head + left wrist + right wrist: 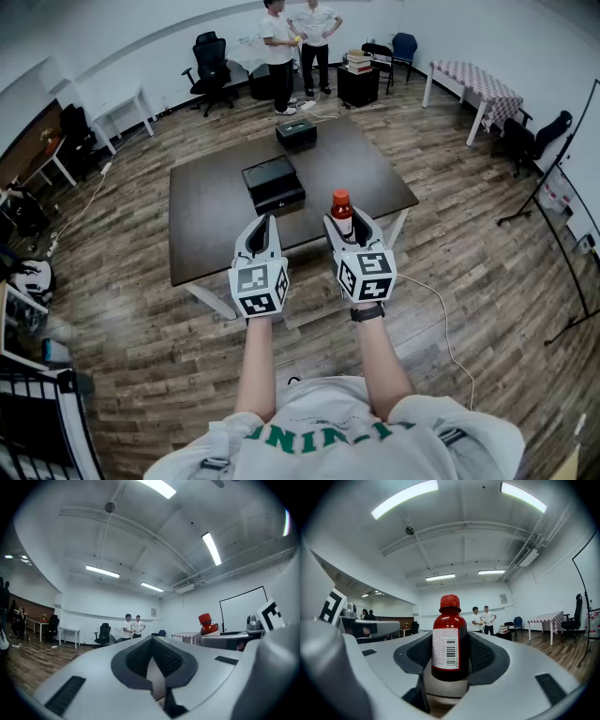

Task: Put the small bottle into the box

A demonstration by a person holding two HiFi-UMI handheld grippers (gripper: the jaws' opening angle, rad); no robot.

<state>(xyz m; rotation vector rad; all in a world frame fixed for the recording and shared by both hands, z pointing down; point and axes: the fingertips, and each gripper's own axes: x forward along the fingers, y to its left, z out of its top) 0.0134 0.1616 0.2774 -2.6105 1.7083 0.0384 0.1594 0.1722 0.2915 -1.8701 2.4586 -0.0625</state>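
the small bottle (450, 639) stands upright between the right gripper's (349, 228) jaws. its red cap is on top and its white barcode label faces back toward the gripper. the ribbed pads are clamped on the lower body from both sides, leaving the neck and cap free above them. from the head view, the bottle is up in the air over the near edge of the dark table (216, 216), not resting on anything.

the left gripper (262, 230) hangs just beside it at the same height, with its jaws closed together on nothing.

the nearer black box (273, 185) sits on the table ahead and a little left of the bottle. a second black box (296, 134) lies farther back, near the far edge. i cannot tell from here whether the nearer box's top is open.

the step in hand looks like the carry. to do it well, hold the bottle vertical and move it forward and slightly left until it is over the box. lower it inside before loosening the grip, so it neither drops nor tips. if there is a lid, the free left gripper should deal with it first.
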